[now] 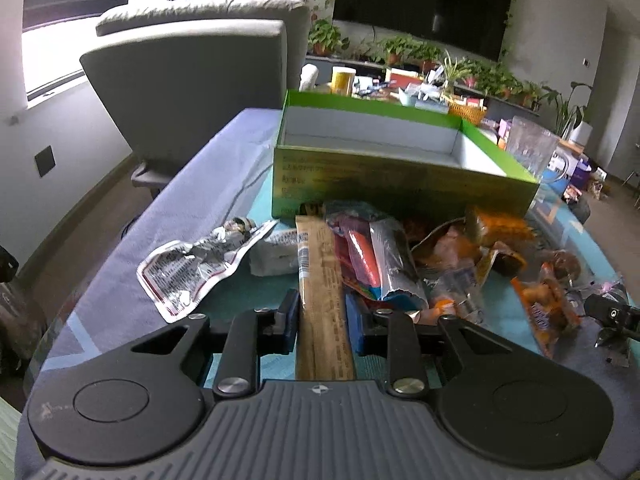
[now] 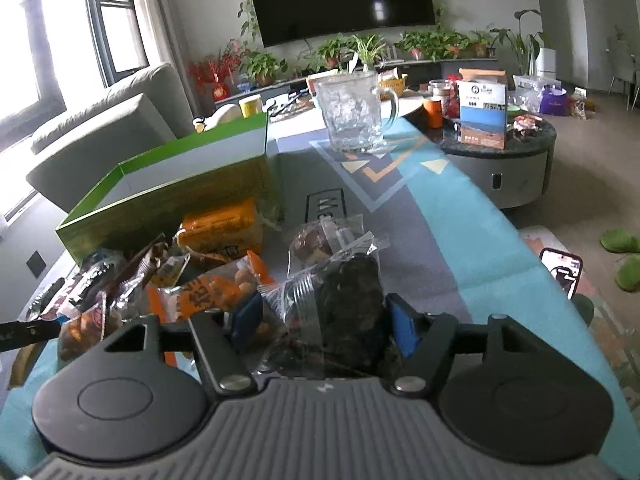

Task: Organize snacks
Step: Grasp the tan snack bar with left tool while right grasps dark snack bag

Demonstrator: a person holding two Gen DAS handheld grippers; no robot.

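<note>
Pointing lengthwise at green box [image 1: 400, 188]: tan snack stick [image 1: 322, 292], in L claw [image 1: 324, 320].

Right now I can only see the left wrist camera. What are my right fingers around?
Observer: Your right fingers have a dark snack in a clear wrapper between them. I can't tell whether they squeeze it yet.
Operator: Is there anything on that side I could bump?
Observer: Yes, a phone with a lit screen shows at the table's right edge, close to those fingers.
</note>
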